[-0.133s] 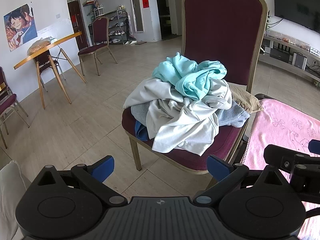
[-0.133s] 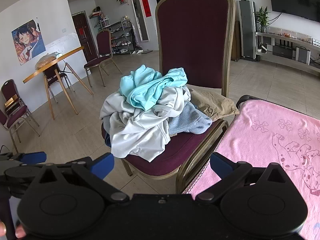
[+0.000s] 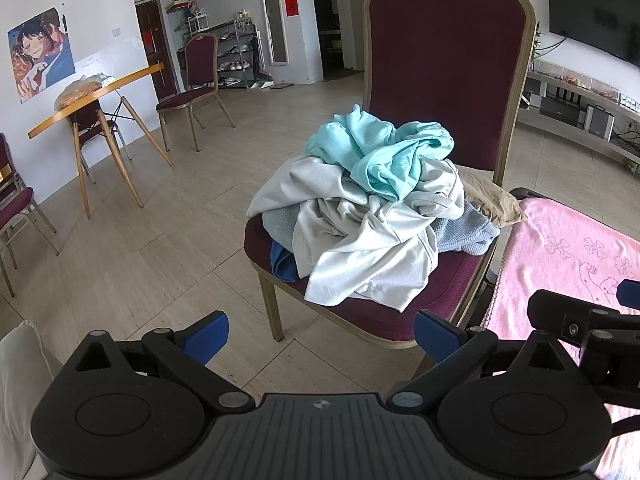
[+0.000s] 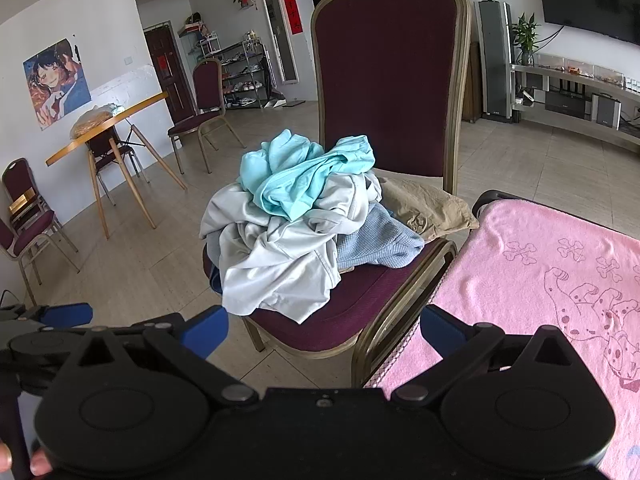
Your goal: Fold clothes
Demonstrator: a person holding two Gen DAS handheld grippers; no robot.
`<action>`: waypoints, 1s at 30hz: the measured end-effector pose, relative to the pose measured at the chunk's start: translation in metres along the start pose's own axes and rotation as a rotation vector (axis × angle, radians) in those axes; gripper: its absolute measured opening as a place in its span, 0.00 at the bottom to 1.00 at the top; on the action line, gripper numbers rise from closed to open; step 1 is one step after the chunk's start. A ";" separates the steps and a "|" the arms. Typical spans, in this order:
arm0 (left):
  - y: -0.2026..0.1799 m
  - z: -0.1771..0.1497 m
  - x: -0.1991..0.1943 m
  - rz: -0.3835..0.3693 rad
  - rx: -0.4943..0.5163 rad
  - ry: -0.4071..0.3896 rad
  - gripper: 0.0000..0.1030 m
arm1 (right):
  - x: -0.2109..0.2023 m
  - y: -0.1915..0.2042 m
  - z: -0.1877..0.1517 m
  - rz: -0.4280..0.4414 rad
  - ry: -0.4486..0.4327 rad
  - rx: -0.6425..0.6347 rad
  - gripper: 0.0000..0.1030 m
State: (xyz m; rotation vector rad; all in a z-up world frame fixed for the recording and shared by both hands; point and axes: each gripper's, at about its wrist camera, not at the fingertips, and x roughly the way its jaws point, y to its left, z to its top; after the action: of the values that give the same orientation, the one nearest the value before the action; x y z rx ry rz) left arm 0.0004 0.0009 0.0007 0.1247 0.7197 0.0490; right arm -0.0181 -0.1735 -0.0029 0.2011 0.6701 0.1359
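A pile of crumpled clothes sits on the seat of a maroon chair [image 3: 448, 60] [image 4: 384, 64]. A turquoise garment [image 3: 384, 156] [image 4: 304, 176] lies on top of a light grey one [image 3: 360, 248] [image 4: 276, 264]. A pale blue knit piece [image 4: 380, 240] and a tan garment [image 4: 428, 204] lie at the pile's right. My left gripper [image 3: 320, 332] is open and empty, in front of the chair. My right gripper [image 4: 324, 328] is open and empty, also short of the seat. It also shows in the left wrist view [image 3: 580, 320].
A pink towel-covered surface [image 3: 568, 256] [image 4: 540, 280] stands right of the chair. A wooden table [image 3: 92, 92], further maroon chairs [image 3: 196, 88] and a shoe rack stand at the back left. A TV shelf [image 4: 580, 96] runs along the right wall. Tiled floor lies between.
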 end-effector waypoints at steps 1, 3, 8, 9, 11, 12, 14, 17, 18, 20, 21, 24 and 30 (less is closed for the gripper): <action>0.000 0.000 0.000 0.000 0.000 0.000 0.98 | 0.000 0.000 0.000 0.000 0.001 0.000 1.00; 0.001 -0.001 -0.001 -0.001 -0.001 0.000 0.98 | 0.000 0.000 0.000 0.000 0.002 0.000 1.00; 0.004 -0.002 -0.002 -0.003 -0.004 0.000 0.98 | 0.000 0.001 0.000 -0.001 0.005 -0.001 1.00; 0.004 -0.002 -0.002 -0.002 -0.004 0.000 0.98 | 0.000 0.001 0.000 -0.001 0.006 -0.001 1.00; 0.004 -0.003 -0.001 -0.002 -0.004 0.001 0.98 | 0.000 0.001 0.000 -0.001 0.007 -0.001 1.00; 0.004 -0.003 -0.001 -0.002 -0.004 0.000 0.98 | 0.000 0.001 0.000 -0.001 0.008 -0.001 1.00; 0.004 -0.003 -0.001 -0.003 -0.006 0.001 0.98 | 0.002 0.002 0.000 -0.001 0.010 -0.002 1.00; 0.004 -0.002 -0.001 -0.002 -0.005 0.001 0.98 | 0.002 0.002 -0.001 0.001 0.010 -0.003 1.00; 0.004 -0.002 -0.001 -0.002 -0.005 0.000 0.98 | 0.002 0.003 -0.001 0.001 0.010 -0.003 1.00; 0.005 -0.002 -0.001 -0.002 -0.006 0.000 0.98 | 0.001 0.003 -0.001 0.002 0.010 -0.002 1.00; 0.005 -0.002 -0.001 -0.002 -0.006 0.001 0.98 | 0.002 0.003 -0.001 0.002 0.011 -0.002 1.00; 0.005 -0.002 -0.001 -0.002 -0.006 0.000 0.98 | 0.002 0.002 -0.002 0.003 0.012 -0.001 1.00; 0.005 -0.002 -0.001 -0.001 -0.007 -0.002 0.98 | 0.002 0.002 -0.002 0.004 0.013 0.000 1.00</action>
State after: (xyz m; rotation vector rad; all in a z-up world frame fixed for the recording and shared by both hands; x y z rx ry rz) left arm -0.0016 0.0063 0.0000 0.1178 0.7176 0.0501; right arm -0.0181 -0.1710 -0.0052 0.2017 0.6824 0.1413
